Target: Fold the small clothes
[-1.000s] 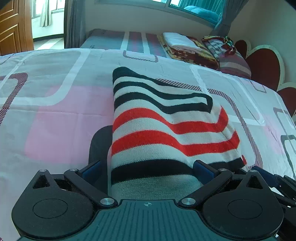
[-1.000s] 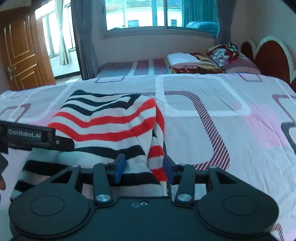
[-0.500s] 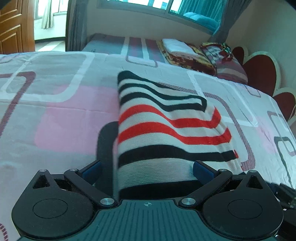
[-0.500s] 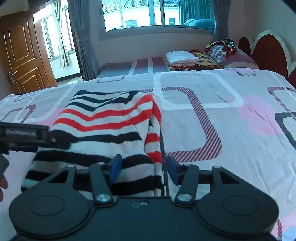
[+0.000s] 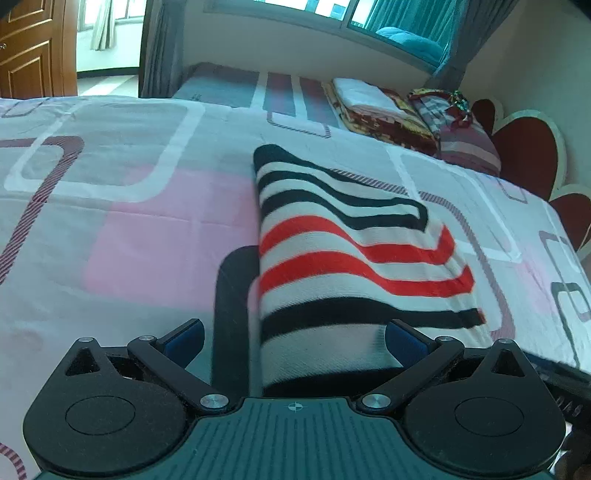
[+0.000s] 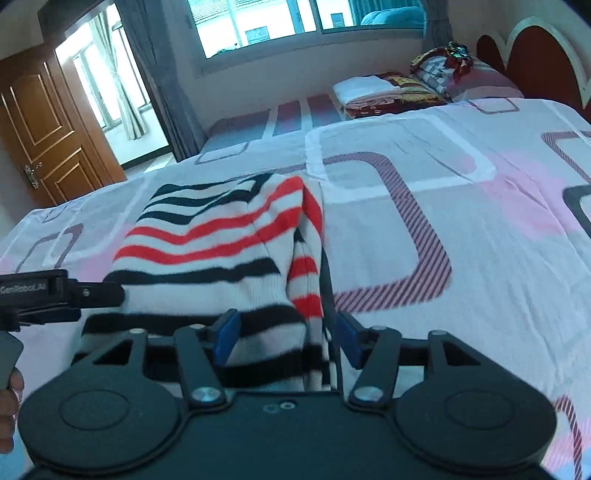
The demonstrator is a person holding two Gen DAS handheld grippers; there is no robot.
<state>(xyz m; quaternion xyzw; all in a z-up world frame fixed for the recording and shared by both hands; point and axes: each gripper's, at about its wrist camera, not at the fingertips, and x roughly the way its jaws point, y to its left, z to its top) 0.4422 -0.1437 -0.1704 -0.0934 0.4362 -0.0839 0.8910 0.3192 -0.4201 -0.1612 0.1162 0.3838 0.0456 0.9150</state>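
Two grippers on my feeds, both low at the near edge of the striped sweater (image 5: 354,266). The sweater (white knit, black and red bands) lies folded into a long stack on the patterned bedsheet (image 5: 122,229), running away from me toward the window.

Left gripper (image 5: 293,341): jaws spread wide. The blue pads (image 5: 184,338) stand well apart; the sweater's near end sits between them, closer to the right pad. I see no squeeze on the cloth, left pad is clear over bare sheet.

Right gripper (image 6: 283,338): jaws have just been opening. Now spread about halfway, the sweater's right edge and its folded-in sleeve (image 6: 308,273) between the pads. Fabric is not visibly pinched, gaps show on both sides (view is a bit motion-blurred, so light contact on the left pad I can't rule out).

From the right wrist view I also see the left gripper (image 6: 99,293) from the side, its fingers at the sweater's left edge, with a bit of my hand (image 6: 9,402) at the frame edge.

Background: stack of folded blankets (image 6: 384,92) and a pillow (image 6: 469,75) at the far side, red headboard (image 5: 524,147) right, wooden door (image 6: 44,129) left, window (image 6: 295,18) with grey curtains (image 6: 155,70).
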